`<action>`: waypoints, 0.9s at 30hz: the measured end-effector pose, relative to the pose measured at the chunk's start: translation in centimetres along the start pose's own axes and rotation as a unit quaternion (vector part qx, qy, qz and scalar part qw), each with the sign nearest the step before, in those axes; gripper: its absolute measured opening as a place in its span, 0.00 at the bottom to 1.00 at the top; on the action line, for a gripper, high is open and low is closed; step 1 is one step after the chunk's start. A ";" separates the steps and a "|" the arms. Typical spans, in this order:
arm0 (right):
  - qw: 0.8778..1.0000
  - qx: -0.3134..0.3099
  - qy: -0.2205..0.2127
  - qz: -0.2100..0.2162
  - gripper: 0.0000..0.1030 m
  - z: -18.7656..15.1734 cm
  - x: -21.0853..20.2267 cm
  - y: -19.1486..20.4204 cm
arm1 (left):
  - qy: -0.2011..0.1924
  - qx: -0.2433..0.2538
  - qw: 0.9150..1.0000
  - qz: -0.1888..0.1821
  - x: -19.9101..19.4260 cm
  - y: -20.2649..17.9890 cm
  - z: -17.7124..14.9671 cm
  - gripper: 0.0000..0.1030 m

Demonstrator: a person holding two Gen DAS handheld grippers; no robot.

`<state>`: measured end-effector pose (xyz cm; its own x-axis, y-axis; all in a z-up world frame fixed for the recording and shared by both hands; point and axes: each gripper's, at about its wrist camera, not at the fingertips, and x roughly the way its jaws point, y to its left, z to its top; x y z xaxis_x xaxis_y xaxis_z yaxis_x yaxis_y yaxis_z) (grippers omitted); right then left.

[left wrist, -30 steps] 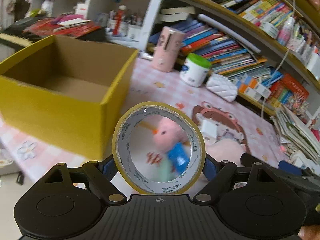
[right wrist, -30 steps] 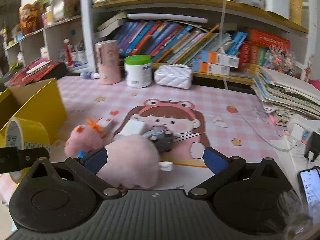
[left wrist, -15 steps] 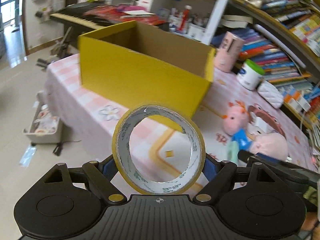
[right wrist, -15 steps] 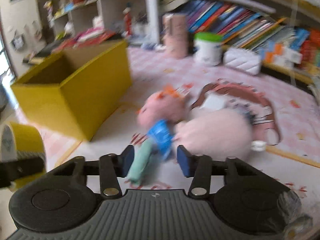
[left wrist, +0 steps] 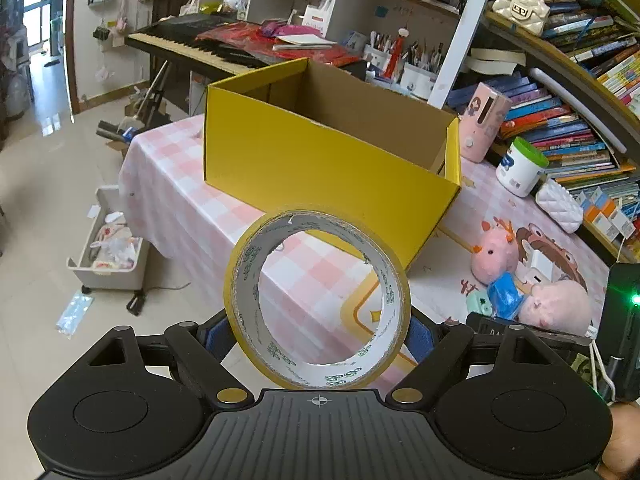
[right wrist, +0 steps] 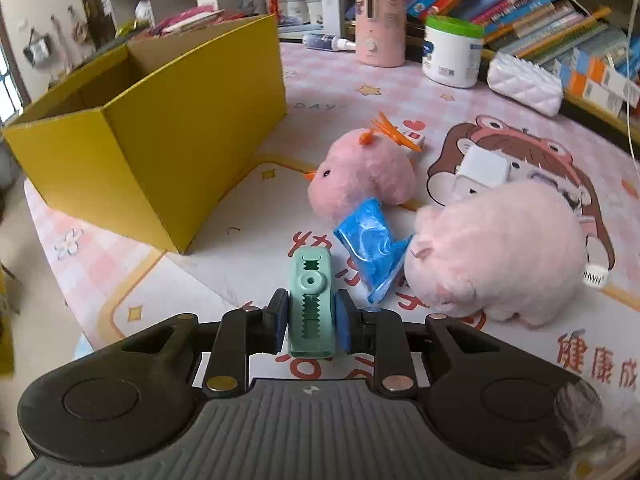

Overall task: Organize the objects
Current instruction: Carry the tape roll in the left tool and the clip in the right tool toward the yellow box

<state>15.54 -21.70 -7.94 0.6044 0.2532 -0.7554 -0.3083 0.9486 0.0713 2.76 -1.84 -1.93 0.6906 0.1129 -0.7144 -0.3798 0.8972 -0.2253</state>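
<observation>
Left wrist view: left gripper (left wrist: pixel 318 330) clamped on a roll of yellow tape (left wrist: pixel 317 296), blue pads pressing its outer rim on both sides, roll upright with the core facing the camera. Through and past it: pink checked tablecloth (left wrist: pixel 188 204), open yellow cardboard box (left wrist: pixel 320 152) standing near the table's far-left end, inside brown, floor of the box not visible. Room only this view shows: tiled floor, grey wheeled bin (left wrist: pixel 110 258) beside the table, keyboard piano (left wrist: pixel 192 42) under red clutter, white cubby shelves, curved bookshelf at right. Far right edge: part of the right gripper's body with a green LED, cut off.

Right wrist view: right gripper (right wrist: pixel 311 322) closed tight on a mint-green clip (right wrist: pixel 310 304), pads on both its flanks, clip lying lengthwise along the fingers over the printed mat (right wrist: pixel 248 216). Seen here in detail, small in the other view: crumpled blue wrapper (right wrist: pixel 370 240) just beside the clip, small pink plush (right wrist: pixel 362 174) with orange tufts touching the wrapper, larger pink plush (right wrist: pixel 500 250) to the right, white charger block (right wrist: pixel 484 168) behind it. Back row: pink canister (right wrist: pixel 378 18), green-lidded tub (right wrist: pixel 452 50), white quilted pouch (right wrist: pixel 524 84). Box sits left, well apart from the clip. Tape not identifiable here; left edge is blurred. Whether the clip rests on the mat or is lifted: cannot tell.
</observation>
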 end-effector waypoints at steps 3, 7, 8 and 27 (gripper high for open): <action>1.000 0.009 0.004 0.005 0.23 0.2 -0.4 0.0 | -0.002 -0.004 1.000 -0.013 0.2 0.5 0.4 0.82; 0.999 0.023 -0.021 0.009 0.23 0.5 -2.6 0.3 | -0.004 0.008 0.999 -0.043 0.5 1.0 1.0 0.82; 0.999 0.030 -0.028 0.008 0.23 0.5 -3.3 0.4 | -0.004 0.013 0.999 -0.053 0.5 1.2 1.2 0.82; 0.995 0.066 -0.069 -0.039 0.23 -4.6 -11.5 12.2 | 0.016 0.083 0.984 -0.160 -1.4 10.0 2.6 0.82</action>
<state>1.44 -13.91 -1.44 0.7207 0.1926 -0.6660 -0.1634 0.9808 0.1068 -0.48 8.08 -1.46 0.7372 -0.1972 -0.6463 -0.0391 0.9424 -0.3322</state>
